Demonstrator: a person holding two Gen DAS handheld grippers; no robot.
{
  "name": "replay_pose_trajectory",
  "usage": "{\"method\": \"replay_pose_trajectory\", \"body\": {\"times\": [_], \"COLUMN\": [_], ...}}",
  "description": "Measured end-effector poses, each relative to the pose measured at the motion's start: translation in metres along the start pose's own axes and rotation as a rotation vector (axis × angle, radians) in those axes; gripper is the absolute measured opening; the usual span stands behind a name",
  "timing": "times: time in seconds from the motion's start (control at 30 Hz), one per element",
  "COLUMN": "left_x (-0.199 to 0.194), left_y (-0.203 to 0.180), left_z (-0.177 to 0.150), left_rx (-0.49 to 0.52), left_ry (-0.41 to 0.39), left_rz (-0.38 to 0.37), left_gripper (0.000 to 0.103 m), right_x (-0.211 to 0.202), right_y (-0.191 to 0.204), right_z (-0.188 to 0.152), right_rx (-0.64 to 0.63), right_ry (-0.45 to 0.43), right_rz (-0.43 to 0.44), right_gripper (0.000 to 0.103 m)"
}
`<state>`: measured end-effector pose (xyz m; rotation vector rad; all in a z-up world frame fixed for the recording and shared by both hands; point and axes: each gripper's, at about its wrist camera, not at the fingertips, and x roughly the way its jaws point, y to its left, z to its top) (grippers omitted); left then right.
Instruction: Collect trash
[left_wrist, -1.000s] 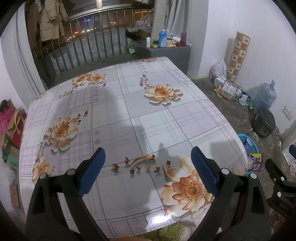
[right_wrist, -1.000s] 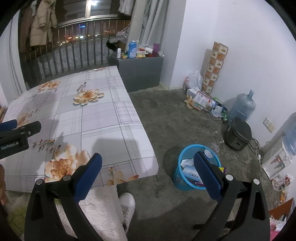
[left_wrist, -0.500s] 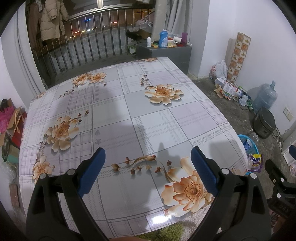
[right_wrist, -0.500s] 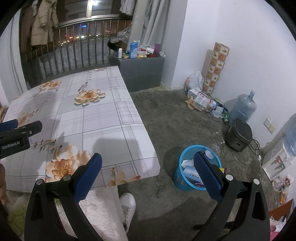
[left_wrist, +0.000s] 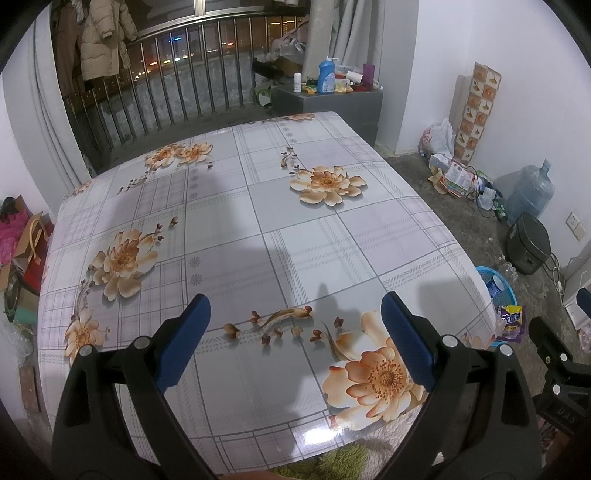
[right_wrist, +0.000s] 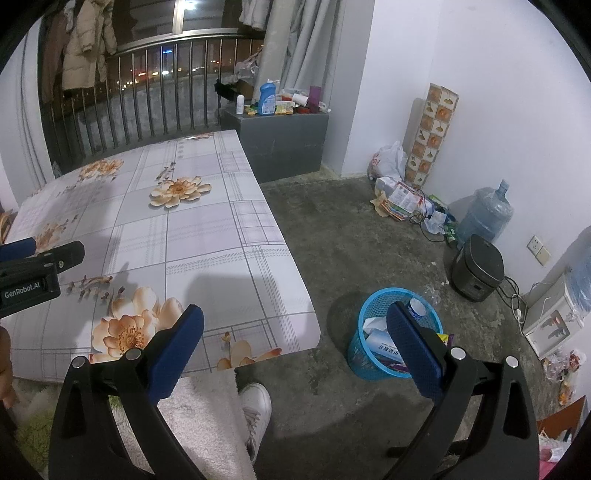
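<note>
My left gripper (left_wrist: 295, 306) hangs open over the near edge of a table (left_wrist: 229, 206) covered in a flowered plaid cloth, with nothing between its blue pads. My right gripper (right_wrist: 295, 314) is open too, held past the table's right corner above the concrete floor. A blue mesh trash basket (right_wrist: 373, 363) stands on the floor just right of the table, holding a plastic bottle (right_wrist: 415, 307), paper and wrappers. The same basket (left_wrist: 496, 284) shows at the table's right edge in the left wrist view, with a purple packet (left_wrist: 511, 322) at its near rim. No trash lies on the tabletop.
A grey cabinet (right_wrist: 280, 144) with bottles stands behind the table by a railing. Bags and papers (right_wrist: 399, 195), a water jug (right_wrist: 485, 216) and a black cooker (right_wrist: 476, 267) line the right wall. A person's white shoe (right_wrist: 255, 410) and fluffy garment sit below the table edge.
</note>
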<state>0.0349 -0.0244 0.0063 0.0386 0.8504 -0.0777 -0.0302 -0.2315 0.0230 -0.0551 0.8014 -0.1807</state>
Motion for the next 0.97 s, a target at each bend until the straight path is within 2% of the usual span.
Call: {"method": "replay_pose_trajectory", "body": {"times": [0.97], "left_x": [0.002], "left_y": [0.002], "left_z": [-0.009], "left_rx": [0.002], "left_ry": [0.015], "left_rz": [-0.001], "left_gripper": [0.089], "right_x": [0.0], "right_y": [-0.003], "right_z": [0.0], "right_rx": [0.0], "right_ry": [0.001], "right_rz": [0.003], "right_gripper": [0.097]}}
